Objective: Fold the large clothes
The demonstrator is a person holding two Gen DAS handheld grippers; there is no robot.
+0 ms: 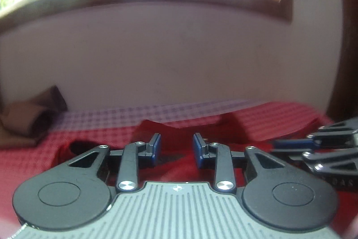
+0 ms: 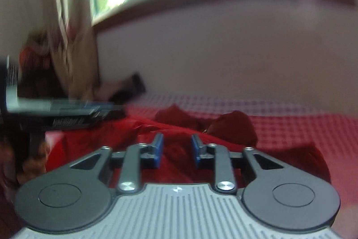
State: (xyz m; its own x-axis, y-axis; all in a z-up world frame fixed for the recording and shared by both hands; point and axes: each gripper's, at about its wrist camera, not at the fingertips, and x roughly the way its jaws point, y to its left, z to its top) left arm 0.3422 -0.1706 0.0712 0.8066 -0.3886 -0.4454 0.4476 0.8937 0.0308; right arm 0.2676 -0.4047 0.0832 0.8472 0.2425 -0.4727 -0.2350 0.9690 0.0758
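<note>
The red garment (image 1: 176, 162) is lying rumpled on the checked bedsheet (image 1: 138, 113), low and centre in both views. The left gripper (image 1: 176, 150) and right gripper (image 2: 176, 150) are hovering over it, each partly open and gripping nothing. Risk: pads closing on a bunched ridge may be catching several layers, skewing the fold. Motion blur is obscuring edges; collar, sleeves and hem cannot be identified.

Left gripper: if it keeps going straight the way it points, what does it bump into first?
Most likely the red garment lying just past the left gripper. Its fingers stand apart with nothing between them. Depth is hard to judge in this blurry view.
</note>
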